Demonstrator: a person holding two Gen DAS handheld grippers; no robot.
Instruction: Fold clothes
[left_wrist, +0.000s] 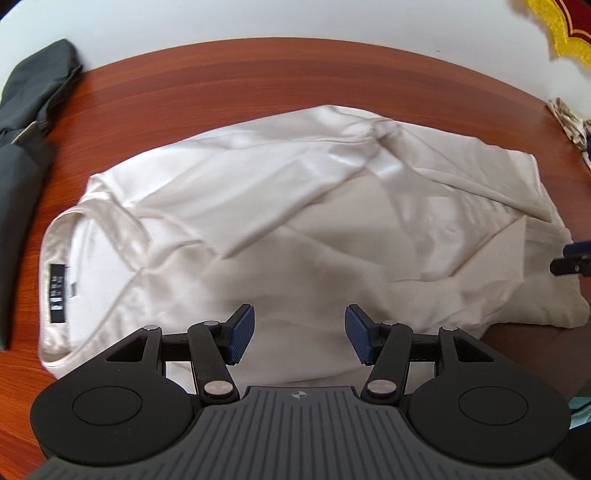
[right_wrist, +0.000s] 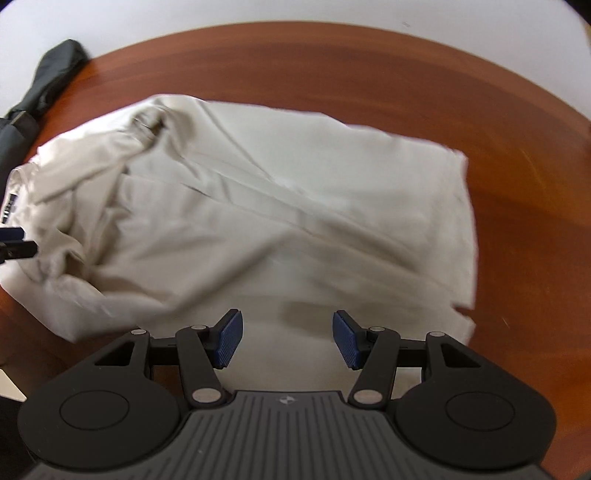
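The cream cotton shirt (left_wrist: 295, 206) lies half-folded mid-table (left_wrist: 258, 81), left gripper (left_wrist: 299, 334) and right gripper (right_wrist: 287, 339) spread empty above its near edge, seemingly for another fold.

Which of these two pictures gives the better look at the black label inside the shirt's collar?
The left wrist view. There the black label sits whole inside the neckline of the cream shirt, though its print is too small to read. The right wrist view catches only a sliver of the label at the picture's left edge.

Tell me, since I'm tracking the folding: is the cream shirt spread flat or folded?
Partly folded: the cream shirt has its sleeves laid over the body, the collar end not yet turned over.
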